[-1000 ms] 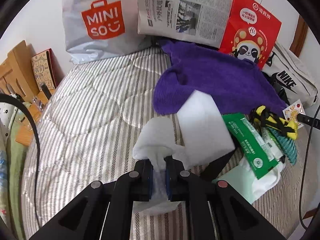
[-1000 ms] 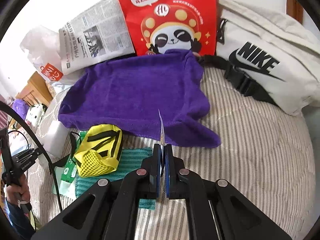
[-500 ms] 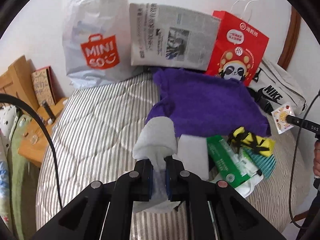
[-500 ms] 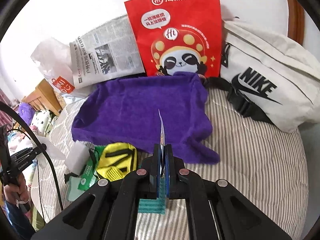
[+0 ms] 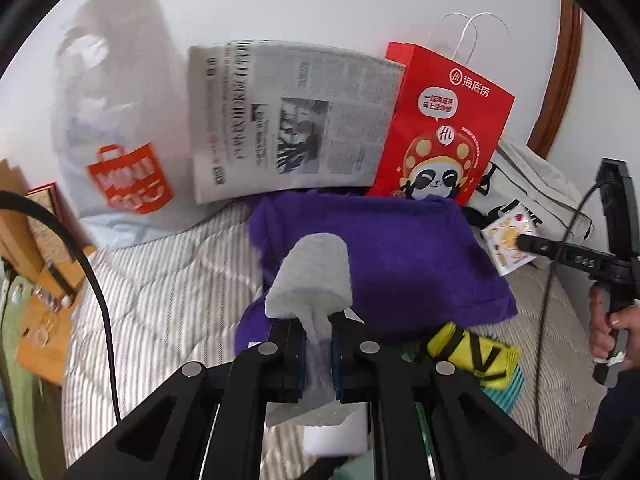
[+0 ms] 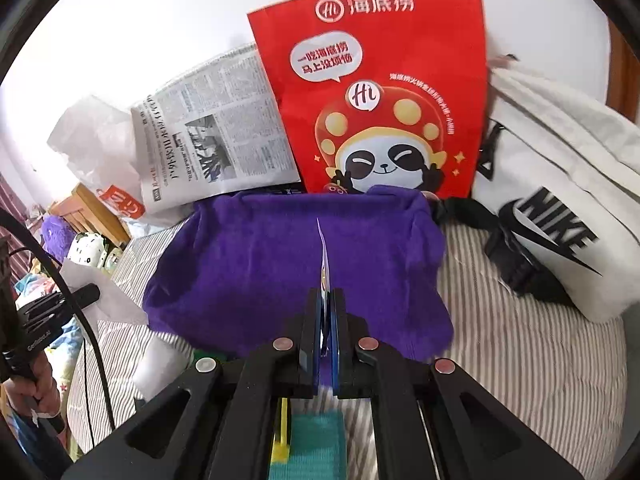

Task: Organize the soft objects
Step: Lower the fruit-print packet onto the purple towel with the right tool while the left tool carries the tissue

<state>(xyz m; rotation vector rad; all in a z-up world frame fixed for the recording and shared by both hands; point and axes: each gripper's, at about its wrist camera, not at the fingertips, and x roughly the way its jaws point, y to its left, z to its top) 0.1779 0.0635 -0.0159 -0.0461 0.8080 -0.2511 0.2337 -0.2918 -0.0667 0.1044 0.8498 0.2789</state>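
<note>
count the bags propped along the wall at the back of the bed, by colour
red: 1, the panda paper bag
white or off-white: 2, the Miniso plastic bag and the Nike bag
total: 3
The newspaper standing between them is not counted.

Your right gripper [image 6: 325,312] pinches a thin packet [image 6: 322,256] edge-on; purple towel [image 6: 256,264] beyond, red bag [image 6: 372,80] at twelve o'clock.

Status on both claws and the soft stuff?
Left claw shut on white tissue sheet. Right claw shut on thin flat sachet. Purple towel below; nothing blocking.
</note>
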